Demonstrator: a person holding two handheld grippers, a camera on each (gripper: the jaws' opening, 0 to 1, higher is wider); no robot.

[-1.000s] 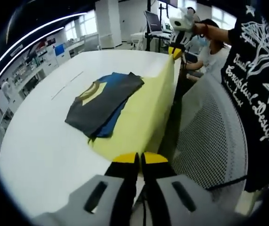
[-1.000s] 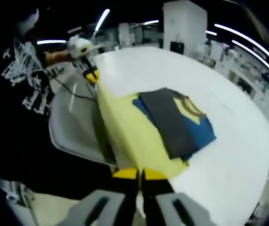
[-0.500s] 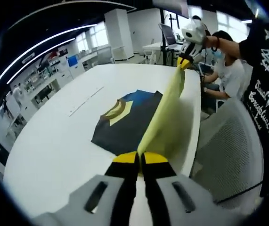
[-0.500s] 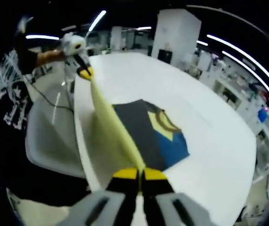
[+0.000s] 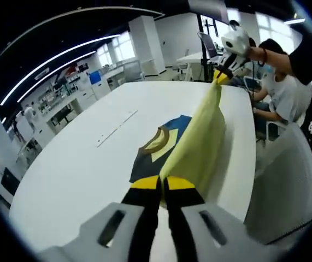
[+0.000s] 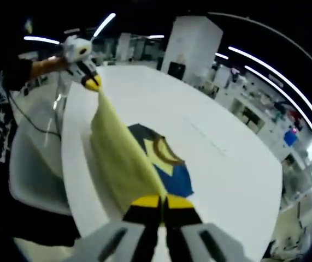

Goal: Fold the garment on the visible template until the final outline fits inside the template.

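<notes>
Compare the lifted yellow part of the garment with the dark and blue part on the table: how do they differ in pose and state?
The yellow part is raised off the white table, stretched between the left gripper and the right gripper; the dark and blue part lies flat on the table. The yellow part is plain; the dark and blue part shows a curved collar band. The yellow part is clamped by both grippers; the dark and blue part is ungripped. Both belong to one garment.

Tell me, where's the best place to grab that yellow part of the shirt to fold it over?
Probably at its two end corners, coming in from the table's near edge. That is how it is held: the left gripper and right gripper each pinch one end of the yellow fabric, so its edge hangs stretched between them above the dark folded part on the white table.
</notes>
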